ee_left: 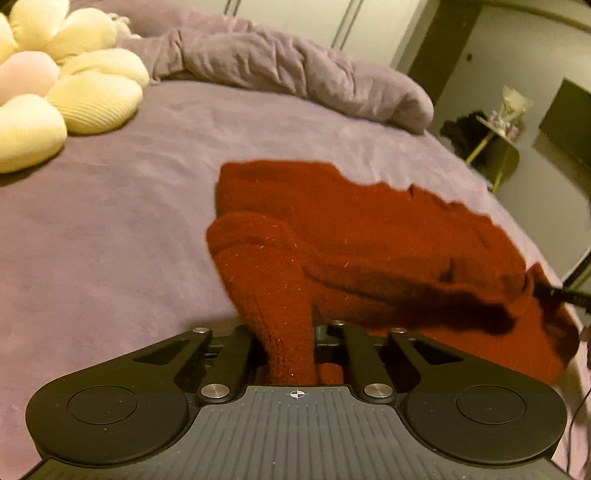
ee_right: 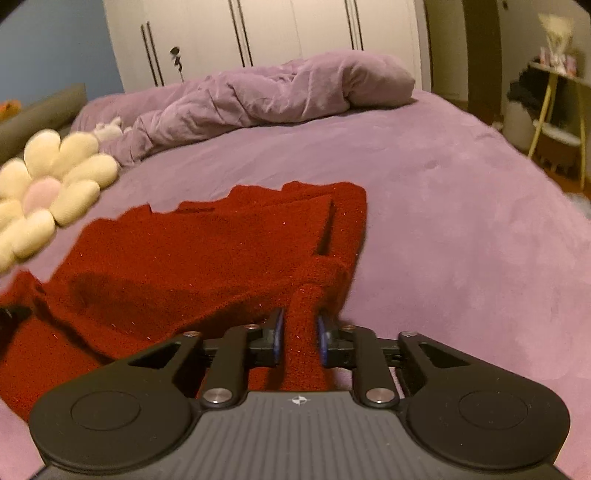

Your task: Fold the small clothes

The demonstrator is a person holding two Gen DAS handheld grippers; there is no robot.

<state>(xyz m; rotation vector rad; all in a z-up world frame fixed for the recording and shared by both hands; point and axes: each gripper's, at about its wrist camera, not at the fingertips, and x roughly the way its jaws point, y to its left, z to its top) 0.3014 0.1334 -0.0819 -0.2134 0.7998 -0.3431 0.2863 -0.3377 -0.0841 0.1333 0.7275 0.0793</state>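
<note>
A dark red knitted garment [ee_left: 369, 236] lies spread on the purple bed and also shows in the right wrist view [ee_right: 192, 258]. My left gripper [ee_left: 291, 343] is shut on a bunched fold at the garment's near left edge. My right gripper [ee_right: 300, 332] is shut on a bunched fold at the garment's near right edge, its blue pads [ee_right: 277, 332] pressed on the knit. Both held edges are lifted off the bed. The right gripper's tip shows at the far right of the left wrist view [ee_left: 561, 295].
A cream flower-shaped cushion [ee_left: 55, 92] lies at the left of the bed [ee_right: 461, 221]. A rumpled purple duvet [ee_right: 258, 99] runs along the far side. A yellow-legged side table [ee_right: 554, 110] stands past the bed's right edge, wardrobes [ee_right: 258, 33] behind.
</note>
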